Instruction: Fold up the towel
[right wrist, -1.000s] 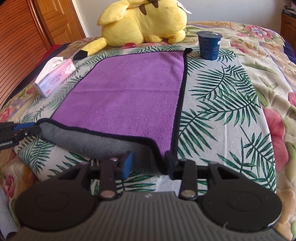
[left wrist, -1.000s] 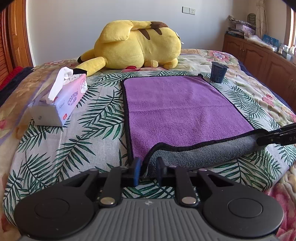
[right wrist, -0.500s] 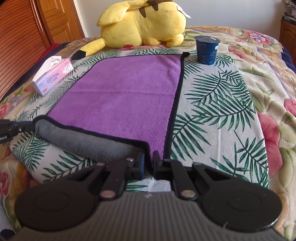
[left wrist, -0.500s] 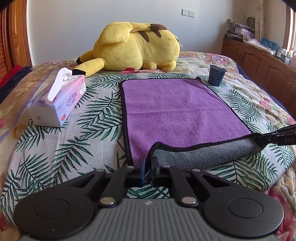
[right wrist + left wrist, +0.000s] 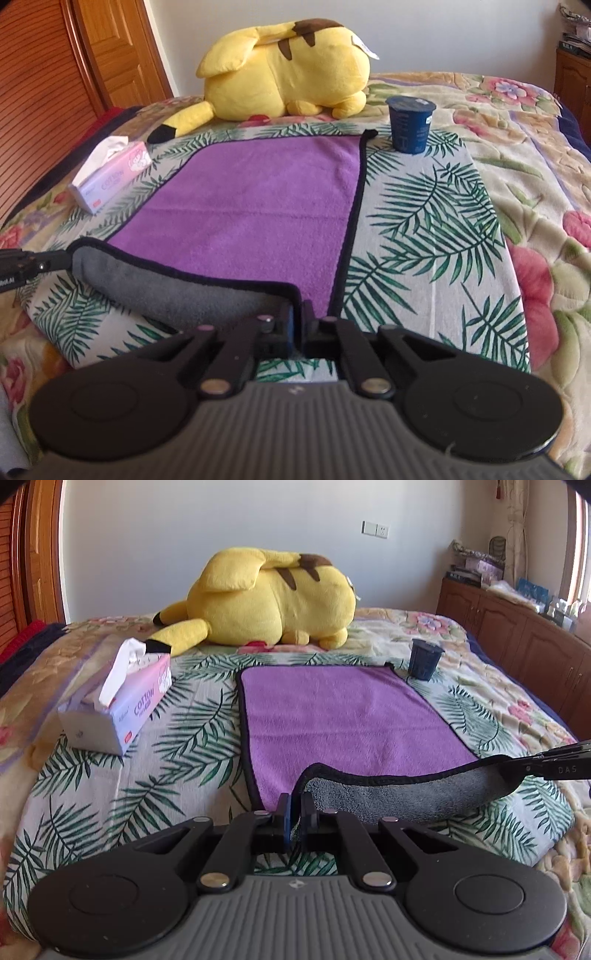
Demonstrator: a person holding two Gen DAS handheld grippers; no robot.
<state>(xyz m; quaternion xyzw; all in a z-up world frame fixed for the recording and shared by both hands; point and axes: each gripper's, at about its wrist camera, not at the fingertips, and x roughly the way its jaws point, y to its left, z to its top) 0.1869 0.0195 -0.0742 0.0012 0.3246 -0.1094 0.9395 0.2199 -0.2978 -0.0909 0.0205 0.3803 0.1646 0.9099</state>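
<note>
A purple towel [image 5: 343, 716] with a black hem and grey underside lies flat on the bed; it also shows in the right wrist view [image 5: 251, 206]. Its near edge is lifted and curled back, so the grey side [image 5: 406, 794] shows. My left gripper [image 5: 297, 812] is shut on the near left corner. My right gripper [image 5: 298, 319] is shut on the near right corner. Each gripper also shows in the other's view, the right one [image 5: 554, 766] at the right edge and the left one [image 5: 26, 264] at the left edge.
A yellow plush toy [image 5: 266, 598] lies past the towel's far edge. A tissue box [image 5: 118, 709] stands left of the towel. A dark blue cup [image 5: 410, 123] stands at the towel's far right corner. A wooden cabinet [image 5: 517, 642] runs along the right.
Both grippers closed on the towel's near corners and lifted them slightly. The near edge now hangs between them with more grey underside showing.
</note>
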